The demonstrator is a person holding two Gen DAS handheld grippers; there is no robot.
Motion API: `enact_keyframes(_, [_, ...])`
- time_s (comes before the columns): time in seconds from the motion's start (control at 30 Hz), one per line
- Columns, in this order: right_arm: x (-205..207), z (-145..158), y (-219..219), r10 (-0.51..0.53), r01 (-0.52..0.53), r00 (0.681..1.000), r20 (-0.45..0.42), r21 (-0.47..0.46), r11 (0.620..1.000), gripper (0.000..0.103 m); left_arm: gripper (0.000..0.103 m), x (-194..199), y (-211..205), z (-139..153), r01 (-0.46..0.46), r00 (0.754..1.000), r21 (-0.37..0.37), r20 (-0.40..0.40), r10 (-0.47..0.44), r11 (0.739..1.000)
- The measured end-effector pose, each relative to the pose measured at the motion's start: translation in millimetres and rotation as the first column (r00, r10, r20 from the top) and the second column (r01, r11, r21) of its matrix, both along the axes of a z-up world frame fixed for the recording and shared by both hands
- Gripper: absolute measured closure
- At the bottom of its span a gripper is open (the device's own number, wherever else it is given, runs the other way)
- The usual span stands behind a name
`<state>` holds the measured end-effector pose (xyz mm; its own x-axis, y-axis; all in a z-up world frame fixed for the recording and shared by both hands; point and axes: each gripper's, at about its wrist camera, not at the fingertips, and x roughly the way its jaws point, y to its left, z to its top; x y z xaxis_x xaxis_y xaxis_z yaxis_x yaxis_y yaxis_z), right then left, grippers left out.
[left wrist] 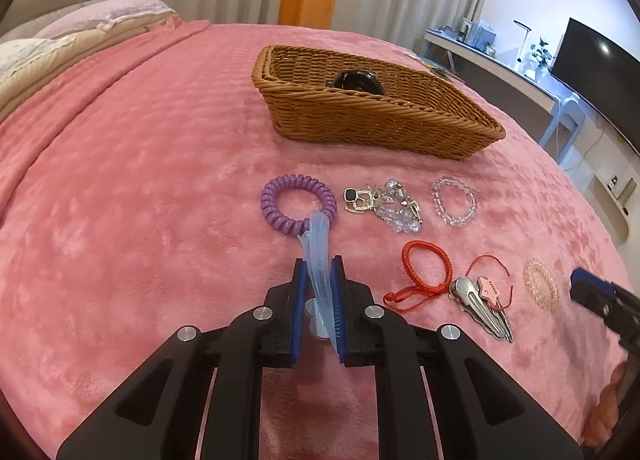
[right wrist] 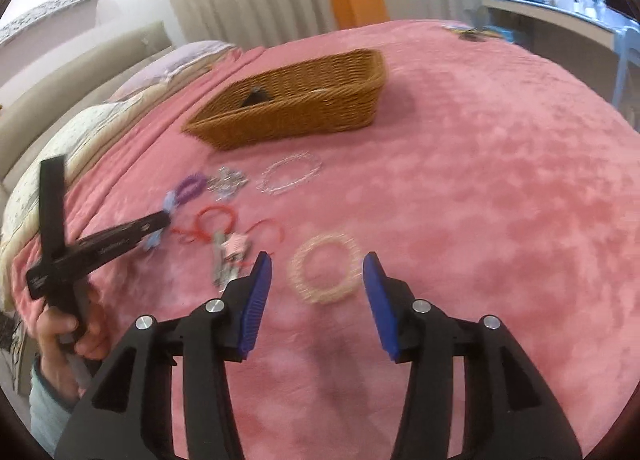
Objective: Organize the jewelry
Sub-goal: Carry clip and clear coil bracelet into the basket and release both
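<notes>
My left gripper (left wrist: pixel 319 266) is shut on a translucent blue hair clip (left wrist: pixel 317 248), held above the pink blanket next to a purple coil hair tie (left wrist: pixel 297 204). A wicker basket (left wrist: pixel 400 128) with a black item (left wrist: pixel 356 82) inside stands beyond. On the blanket lie a crystal jewelry pile (left wrist: pixel 384 204), a clear bead bracelet (left wrist: pixel 454 201), a red cord bracelet (left wrist: pixel 426 270), silver hair clips (left wrist: pixel 478 306) and a pale pink coil tie (left wrist: pixel 541 289). My right gripper (right wrist: pixel 318 264) is open just in front of the pale coil tie (right wrist: pixel 325 274).
The bed is covered by a pink blanket (left wrist: pixel 140 180), with pillows (left wrist: pixel 80 28) at the far left. A desk with a monitor (left wrist: pixel 592 72) stands to the right of the bed. The basket also shows in the right wrist view (right wrist: pixel 288 104).
</notes>
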<state>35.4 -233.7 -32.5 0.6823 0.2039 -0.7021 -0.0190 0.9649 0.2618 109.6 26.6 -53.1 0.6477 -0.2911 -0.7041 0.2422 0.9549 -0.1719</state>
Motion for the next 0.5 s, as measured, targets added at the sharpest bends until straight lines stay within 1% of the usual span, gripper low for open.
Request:
enact_keyframes(0.03, [6,-4,-2,-0.018,0.018,0.999,-0.028,-0.022,1.000,0.059,0.092,0,0,0,0.002,1.000,0.000,-0.001,-0.002,1.000])
enact_keyframes(0.07, [13,-9,-3,-0.030,0.029,0.998,-0.056,-0.026,0.999,0.066,0.092,0,0,0,0.003,1.000,-0.001,-0.001,-0.003,1.000])
enact_keyframes(0.1, [19,-13,-4,-0.027,0.025,0.996,-0.084,-0.023,0.999,0.078,0.092,0,0,0,0.004,1.000,-0.003,-0.001,-0.004,1.000])
enact_keyframes(0.13, [25,-17,-1,-0.020,0.018,0.995,-0.103,-0.026,1.000,0.083,0.092,0,1,0,0.005,1.000,-0.006,-0.002,-0.005,1.000])
enact_keyframes(0.17, [30,-20,2,-0.021,0.016,0.993,-0.120,-0.043,0.999,0.084,0.092,1,1,0,0.006,1.000,-0.007,-0.004,-0.006,1.000])
enact_keyframes(0.23, [34,-21,8,-0.033,0.022,0.992,-0.122,-0.092,0.996,0.084,0.092,1,0,-1,0.008,1.000,-0.006,-0.006,-0.008,1.000])
enact_keyframes(0.33, [35,-21,22,-0.038,0.015,0.992,-0.117,-0.193,0.981,0.085,0.092,0,-1,0,0.013,1.000,-0.003,-0.003,-0.013,1.000])
enact_keyframes(0.37, [34,-21,27,-0.030,0.006,0.994,-0.109,-0.217,0.976,0.093,0.092,0,-1,1,0.013,1.000,-0.002,0.001,-0.013,1.000])
enact_keyframes(0.47, [29,-19,28,-0.018,-0.002,0.996,-0.087,-0.221,0.975,0.095,0.093,-4,0,4,-0.003,1.000,0.001,0.025,0.003,1.000])
enact_keyframes(0.5, [26,-17,27,-0.015,-0.001,0.997,-0.075,-0.208,0.978,0.095,0.093,-6,2,6,-0.012,0.999,-0.006,0.038,0.012,1.000])
